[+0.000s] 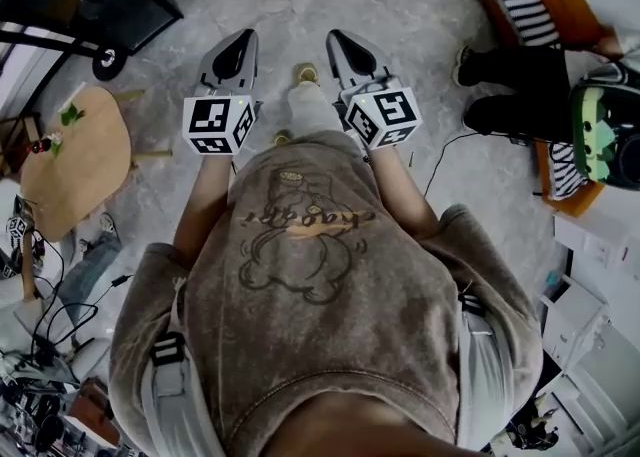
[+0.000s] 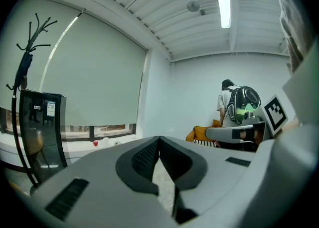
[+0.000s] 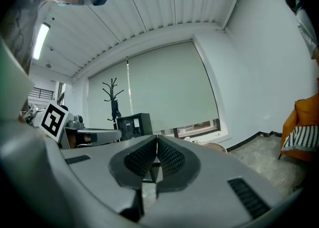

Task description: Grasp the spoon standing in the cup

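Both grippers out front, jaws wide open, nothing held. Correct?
Not open. The left gripper and right gripper are both shut, tips touching, as each gripper view shows. They are out front and hold nothing.

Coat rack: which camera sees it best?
The left gripper view: the coat rack stands tall and near at the left, branches clear. The right gripper view shows it small and far off. The head view looks down and misses it.
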The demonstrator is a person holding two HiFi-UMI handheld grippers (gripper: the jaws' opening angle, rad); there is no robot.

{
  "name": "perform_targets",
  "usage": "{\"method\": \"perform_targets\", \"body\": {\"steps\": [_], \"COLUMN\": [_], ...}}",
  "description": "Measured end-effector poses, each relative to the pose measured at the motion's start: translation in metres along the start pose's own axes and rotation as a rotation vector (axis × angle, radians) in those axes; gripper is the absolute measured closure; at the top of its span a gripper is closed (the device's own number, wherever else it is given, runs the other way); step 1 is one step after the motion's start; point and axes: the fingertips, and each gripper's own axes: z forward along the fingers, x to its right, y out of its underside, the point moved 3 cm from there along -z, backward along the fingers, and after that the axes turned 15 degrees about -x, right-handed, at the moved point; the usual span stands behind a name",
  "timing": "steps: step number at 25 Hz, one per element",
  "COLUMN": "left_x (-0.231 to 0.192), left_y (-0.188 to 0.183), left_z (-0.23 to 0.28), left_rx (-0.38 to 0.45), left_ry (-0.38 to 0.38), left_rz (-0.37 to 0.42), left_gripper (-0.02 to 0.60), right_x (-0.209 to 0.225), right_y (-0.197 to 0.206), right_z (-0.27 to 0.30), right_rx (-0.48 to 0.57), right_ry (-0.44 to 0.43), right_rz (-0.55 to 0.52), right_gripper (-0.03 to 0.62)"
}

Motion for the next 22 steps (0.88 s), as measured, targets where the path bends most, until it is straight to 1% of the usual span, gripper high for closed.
{"method": "perform_targets", "body": {"steps": [5,11,22], "left_x": [-0.009,-0.025,-0.052], "left_y": [-0.006,-0.006,-0.024], "left_z": [0.010,0.025,0.076], "left_rx": [0.007,-0.006,-0.020], "left_ry": [0.001,-0.006,-0.008], "left_rz": [-0.007,-0.008,0.002], "left_gripper": [0.565,0.565,0.565], "right_x": [0.005,0.013,0.053], "right_y": [-0.002,-0.007,-0.020], "right_z": [0.011,0.037,0.092], "right_rx": [-0.013,-0.016,-0.045], "right_ry": [-0.004,-0.018,-0.038], "right_rz": [-0.003,-0.003,0.007], "right_gripper": [0.576,0.576,0.576]}}
